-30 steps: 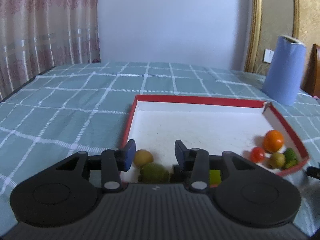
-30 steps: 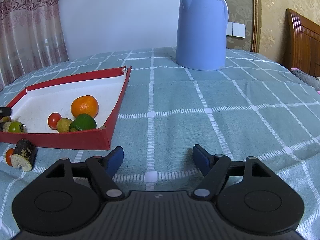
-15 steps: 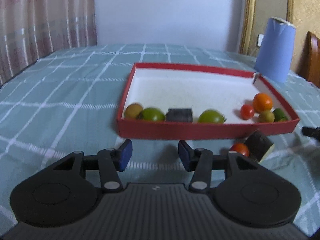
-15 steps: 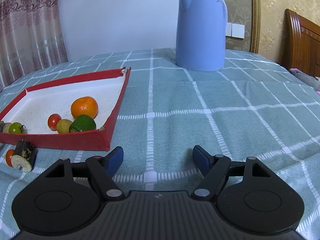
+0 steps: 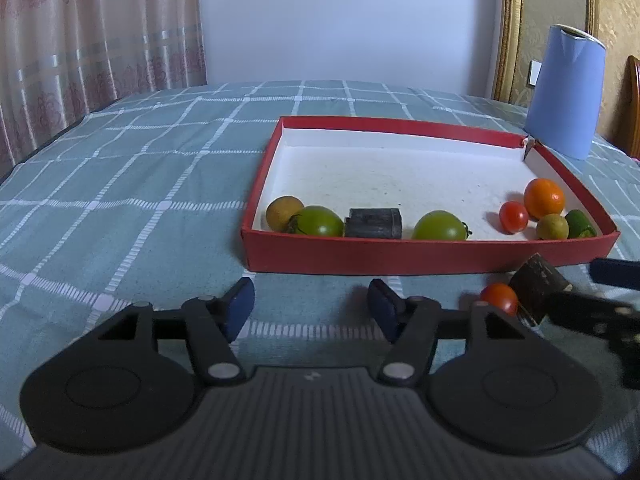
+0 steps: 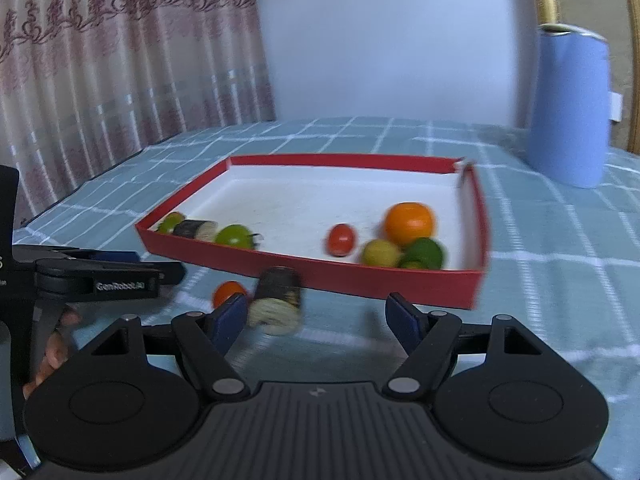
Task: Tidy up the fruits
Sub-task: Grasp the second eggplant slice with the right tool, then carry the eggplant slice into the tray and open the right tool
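A red tray (image 5: 400, 258) with a white floor holds several fruits: two green tomatoes (image 5: 320, 221), an orange (image 5: 544, 198), a red tomato (image 5: 513, 216), a lime (image 5: 580, 229) and a dark stub (image 5: 373, 223). On the cloth outside lie a red tomato (image 6: 228, 292) and a dark cylinder with a pale cut end (image 6: 276, 304). My right gripper (image 6: 316, 318) is open; the cylinder lies between its jaws, close to the left finger, unpressed. My left gripper (image 5: 311, 306) hangs before the tray's near wall, its jaws opening with nothing between them.
A blue kettle (image 5: 564, 96) stands behind the tray's far right corner. Checked teal cloth (image 5: 120, 184) covers the table, with curtains at the left. A hand (image 6: 52, 352) holds the left gripper (image 6: 160, 265) just left of the loose tomato.
The left gripper drew back from over the tray to the cloth in front of it, and its jaws widened. The right view swung left, bringing the cylinder and loose tomato up to its fingers.
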`<act>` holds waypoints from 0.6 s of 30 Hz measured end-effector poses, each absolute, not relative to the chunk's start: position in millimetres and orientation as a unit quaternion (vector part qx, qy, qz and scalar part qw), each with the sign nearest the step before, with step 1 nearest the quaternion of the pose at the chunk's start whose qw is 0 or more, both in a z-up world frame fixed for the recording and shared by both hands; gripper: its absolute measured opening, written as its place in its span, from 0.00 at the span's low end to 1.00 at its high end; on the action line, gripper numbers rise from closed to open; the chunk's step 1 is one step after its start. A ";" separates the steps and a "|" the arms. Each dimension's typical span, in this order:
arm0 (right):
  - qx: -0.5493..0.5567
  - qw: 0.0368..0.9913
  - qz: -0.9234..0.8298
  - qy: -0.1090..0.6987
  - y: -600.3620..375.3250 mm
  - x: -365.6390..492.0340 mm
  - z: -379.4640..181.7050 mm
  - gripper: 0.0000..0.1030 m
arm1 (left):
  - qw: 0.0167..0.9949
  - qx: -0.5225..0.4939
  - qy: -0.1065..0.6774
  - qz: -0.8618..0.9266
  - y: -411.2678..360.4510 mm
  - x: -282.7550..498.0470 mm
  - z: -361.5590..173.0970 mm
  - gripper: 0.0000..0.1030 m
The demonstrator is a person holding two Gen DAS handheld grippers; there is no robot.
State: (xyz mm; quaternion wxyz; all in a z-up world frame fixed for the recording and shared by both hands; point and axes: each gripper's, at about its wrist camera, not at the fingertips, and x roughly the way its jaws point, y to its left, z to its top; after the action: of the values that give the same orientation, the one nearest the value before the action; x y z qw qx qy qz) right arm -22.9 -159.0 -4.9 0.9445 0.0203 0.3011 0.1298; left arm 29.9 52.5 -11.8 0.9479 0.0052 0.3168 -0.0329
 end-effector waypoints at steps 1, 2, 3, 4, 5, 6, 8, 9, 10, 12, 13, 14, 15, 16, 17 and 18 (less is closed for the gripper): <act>0.022 0.943 0.133 0.304 -156.1 -18.6 -6.5 0.74 | 0.948 0.003 0.317 -0.037 52.9 30.3 -11.9 0.64; 0.026 0.942 0.135 0.306 -154.3 -17.3 -7.9 0.73 | 0.947 0.001 0.318 -0.039 52.9 30.7 -11.9 0.67; 0.030 0.941 0.137 0.309 -152.9 -14.9 -9.5 0.71 | 0.947 0.001 0.319 -0.042 52.4 31.1 -12.0 0.69; 0.034 0.939 0.139 0.311 -151.3 -12.2 -10.5 0.68 | 0.947 0.003 0.319 -0.042 51.9 31.5 -12.1 0.70; 0.038 0.938 0.141 0.314 -150.3 -9.6 -12.0 0.66 | 0.947 0.004 0.319 -0.042 51.3 31.5 -12.2 0.70; 0.042 0.937 0.142 0.317 -150.5 -7.7 -13.4 0.65 | 0.947 0.004 0.319 -0.042 51.1 31.5 -12.2 0.70; 0.054 0.937 0.142 0.315 -150.0 -5.7 -14.1 0.62 | 0.947 0.001 0.319 -0.043 51.8 31.3 -12.2 0.71; 0.056 0.938 0.142 0.312 -150.0 -5.7 -13.9 0.59 | 0.947 0.000 0.319 -0.044 52.4 30.8 -12.2 0.71; 0.058 0.938 0.143 0.310 -151.3 -6.3 -13.9 0.53 | 0.947 0.000 0.319 -0.044 52.9 31.1 -12.3 0.71; 0.063 0.937 0.145 0.311 -151.3 -5.0 -14.3 0.46 | 0.947 0.002 0.319 -0.044 52.2 31.1 -12.3 0.72; 0.064 0.937 0.148 0.311 -151.9 -5.2 -14.2 0.41 | 0.947 0.002 0.319 -0.044 52.2 31.2 -12.3 0.72; 0.065 0.936 0.152 0.310 -152.2 -5.7 -13.9 0.35 | 0.947 0.002 0.319 -0.045 52.5 31.4 -12.3 0.72; 0.067 0.935 0.157 0.310 -152.6 -6.7 -13.6 0.33 | 0.947 0.001 0.319 -0.045 52.6 31.4 -12.4 0.72; 0.067 0.935 0.158 0.309 -152.1 -8.0 -13.6 0.32 | 0.947 0.001 0.319 -0.045 52.6 31.5 -12.4 0.72; 0.062 0.936 0.157 0.308 -151.5 -9.6 -13.5 0.32 | 0.947 0.002 0.319 -0.045 52.5 31.7 -12.5 0.73; 0.059 0.937 0.157 0.306 -151.1 -10.9 -13.3 0.32 | 0.947 0.003 0.319 -0.045 52.3 31.8 -12.6 0.73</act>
State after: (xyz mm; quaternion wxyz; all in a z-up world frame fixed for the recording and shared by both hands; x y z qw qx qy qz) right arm -10.9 -151.1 -13.3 0.9370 0.0591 0.3062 0.1572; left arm 31.8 52.3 -12.6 0.9466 0.0027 0.3193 -0.0454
